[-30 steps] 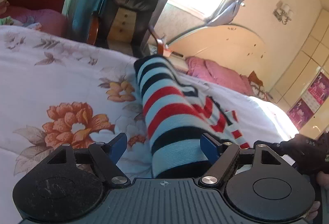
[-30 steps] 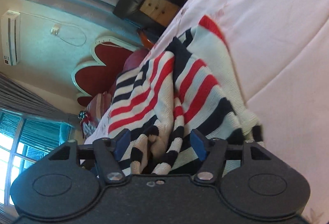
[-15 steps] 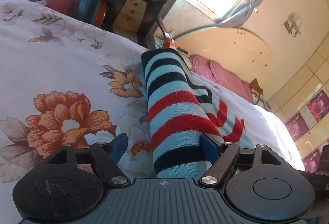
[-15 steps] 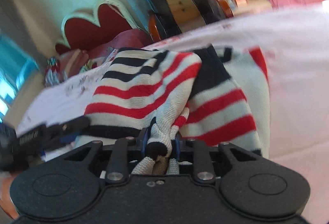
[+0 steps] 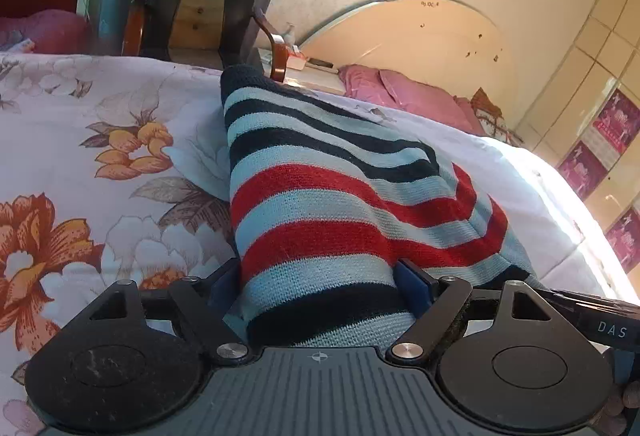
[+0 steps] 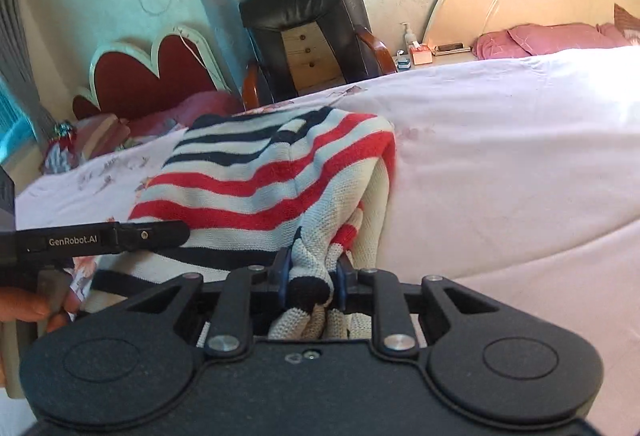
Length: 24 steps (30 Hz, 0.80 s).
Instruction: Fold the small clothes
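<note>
A small knit sweater with red, navy and pale stripes lies folded on the flowered bedspread. My left gripper straddles its near end. The jaws stand wide and are opening, and the cloth fills the gap between the blue pads. In the right wrist view the sweater lies bunched, part lifted toward me. My right gripper is shut on a gathered wad of its edge. The left gripper's finger lies along the sweater's left side, with a person's hand behind it.
Beyond the bed stands a dark armchair with a wooden drawer unit behind it. Pink pillows lie against a cream headboard. A nightstand holds a tissue box and small items. A red heart-shaped headboard is at the left.
My right gripper has closed on a bunch of the sweater and rolled upright. The left gripper has slid forward, and more of the sweater now sits between its jaws.
</note>
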### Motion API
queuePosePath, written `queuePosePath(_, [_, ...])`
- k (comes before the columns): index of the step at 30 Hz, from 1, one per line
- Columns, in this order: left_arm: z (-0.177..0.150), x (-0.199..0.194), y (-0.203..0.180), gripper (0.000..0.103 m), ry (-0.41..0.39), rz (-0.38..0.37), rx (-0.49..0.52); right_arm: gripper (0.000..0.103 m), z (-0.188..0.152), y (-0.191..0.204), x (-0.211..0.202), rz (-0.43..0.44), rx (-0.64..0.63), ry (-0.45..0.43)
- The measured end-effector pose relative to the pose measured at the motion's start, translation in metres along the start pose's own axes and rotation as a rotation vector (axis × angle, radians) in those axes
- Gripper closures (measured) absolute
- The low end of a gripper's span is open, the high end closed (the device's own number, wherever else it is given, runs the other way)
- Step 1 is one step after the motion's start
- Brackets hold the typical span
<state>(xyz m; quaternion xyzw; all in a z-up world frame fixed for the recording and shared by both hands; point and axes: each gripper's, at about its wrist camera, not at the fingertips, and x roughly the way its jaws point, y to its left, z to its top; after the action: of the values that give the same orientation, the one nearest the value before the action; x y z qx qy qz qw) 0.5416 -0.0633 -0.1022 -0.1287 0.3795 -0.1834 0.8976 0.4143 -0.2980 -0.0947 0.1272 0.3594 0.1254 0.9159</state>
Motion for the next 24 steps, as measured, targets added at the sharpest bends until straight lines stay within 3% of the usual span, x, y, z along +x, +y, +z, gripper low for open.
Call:
queuePosePath(7, [0.005, -0.026, 0.0, 0.028, -0.087, -0.003, 0.014, 0.068, 0.018, -0.016, -0.003, 0.038, 0.108, -0.041])
queuePosePath(11, [0.011, -0.019, 0.007, 0.028, -0.055, 0.018, 0.013, 0.064, 0.037, -0.042, 0.016, 0.072, 0.237, -0.044])
queuePosePath(14, [0.011, -0.014, 0.009, 0.028, -0.039, 0.018, 0.016, 0.071, 0.048, -0.047, 0.03, 0.078, 0.247, -0.04])
queuePosePath(17, [0.013, -0.005, 0.008, 0.028, -0.026, 0.02, 0.016, 0.093, 0.057, -0.038, 0.041, 0.042, 0.142, -0.076])
queuePosePath(21, [0.011, 0.006, 0.008, 0.028, -0.002, 0.013, 0.023, 0.095, 0.055, -0.032, 0.055, -0.024, 0.023, -0.072])
queuePosePath(24, [0.01, 0.003, 0.008, 0.027, 0.0, 0.011, 0.027, 0.092, 0.043, -0.038, 0.064, -0.046, 0.045, -0.024])
